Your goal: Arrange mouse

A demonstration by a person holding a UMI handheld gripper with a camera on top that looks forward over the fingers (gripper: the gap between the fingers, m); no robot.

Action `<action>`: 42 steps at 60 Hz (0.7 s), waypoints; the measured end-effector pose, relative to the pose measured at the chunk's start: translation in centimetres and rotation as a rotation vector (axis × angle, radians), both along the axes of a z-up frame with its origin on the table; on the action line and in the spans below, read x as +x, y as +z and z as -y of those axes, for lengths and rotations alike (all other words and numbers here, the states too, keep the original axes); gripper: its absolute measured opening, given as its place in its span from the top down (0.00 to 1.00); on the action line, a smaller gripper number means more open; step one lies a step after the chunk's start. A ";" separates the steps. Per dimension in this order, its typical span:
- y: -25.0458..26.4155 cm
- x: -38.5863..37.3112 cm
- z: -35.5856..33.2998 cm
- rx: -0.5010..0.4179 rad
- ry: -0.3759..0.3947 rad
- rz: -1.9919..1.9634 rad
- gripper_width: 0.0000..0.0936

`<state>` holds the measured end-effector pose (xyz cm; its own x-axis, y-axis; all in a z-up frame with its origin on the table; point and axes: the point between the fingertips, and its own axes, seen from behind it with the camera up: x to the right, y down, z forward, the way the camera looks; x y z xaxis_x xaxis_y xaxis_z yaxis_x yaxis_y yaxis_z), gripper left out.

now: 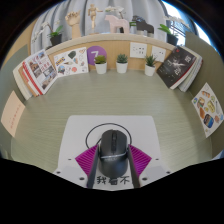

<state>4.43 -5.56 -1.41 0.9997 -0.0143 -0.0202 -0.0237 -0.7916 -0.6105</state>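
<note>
Between the claw's (113, 170) parted fingers, a black mouse (112, 149) rests on a white mat (85, 130), a gap at either side. Beyond them, three potted plants (122, 62) line a wooden board (120, 48), magazines (40, 72) flanking the desk (50, 125).

Mouse (112, 146) front end hides claw (112, 172) pad inner faces. Characters on label (112, 180) below mouse too small to read. Papers (208, 108) beyond partly cut off.
</note>
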 end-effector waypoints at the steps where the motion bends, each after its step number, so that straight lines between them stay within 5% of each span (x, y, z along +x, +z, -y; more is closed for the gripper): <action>1: 0.0 -0.1 0.1 -0.006 0.001 0.000 0.33; 3: 0.0 -0.2 0.5 -0.028 0.010 0.005 0.21; 7: 0.9 0.2 1.1 -0.040 0.025 0.057 0.14; 42: 20.8 -5.9 10.4 0.242 -0.047 0.060 0.13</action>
